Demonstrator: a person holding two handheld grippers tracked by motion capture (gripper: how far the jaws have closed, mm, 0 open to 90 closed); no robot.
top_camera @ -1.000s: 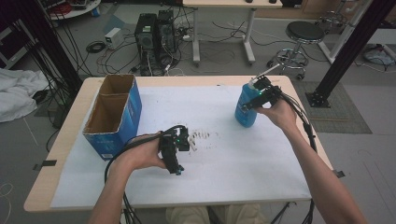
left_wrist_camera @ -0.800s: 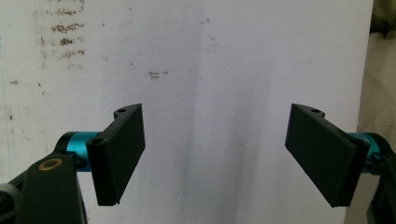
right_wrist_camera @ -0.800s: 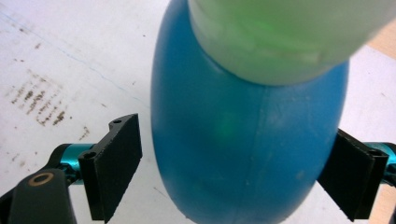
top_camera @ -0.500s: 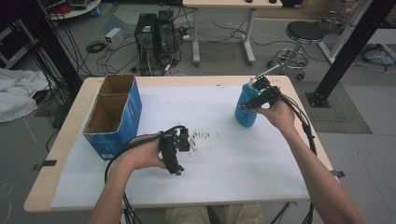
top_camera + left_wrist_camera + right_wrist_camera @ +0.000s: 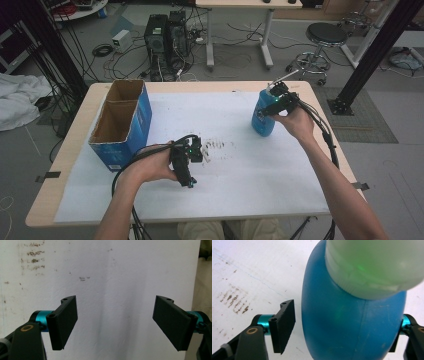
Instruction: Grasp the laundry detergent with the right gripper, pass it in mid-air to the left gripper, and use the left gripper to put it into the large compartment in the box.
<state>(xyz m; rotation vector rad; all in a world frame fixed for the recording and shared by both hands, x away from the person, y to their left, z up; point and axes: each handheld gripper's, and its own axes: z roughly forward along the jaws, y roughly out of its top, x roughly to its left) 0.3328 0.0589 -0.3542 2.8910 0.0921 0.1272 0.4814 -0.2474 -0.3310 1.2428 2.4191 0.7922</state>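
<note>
A blue plastic bottle (image 5: 263,119) with a pale cap (image 5: 372,262) stands upright on the white paper at the right of the table. My right gripper (image 5: 274,102) reaches around its upper body from the right. Its jaws have just been closing, and the bottle (image 5: 352,322) sits between them. The near jaw stands a small gap off the bottle's side, and the far jaw is hidden behind the bottle. My left gripper (image 5: 189,171) hovers over the paper near the table's middle. In its own view the left gripper (image 5: 120,325) is open with nothing between its jaws.
An open blue cardboard box (image 5: 122,127) stands at the table's left. A white paper sheet (image 5: 250,180) covers most of the table, with dark smudges (image 5: 220,146) beside the left gripper. Computer towers (image 5: 165,40) and a stool (image 5: 325,37) stand on the floor behind.
</note>
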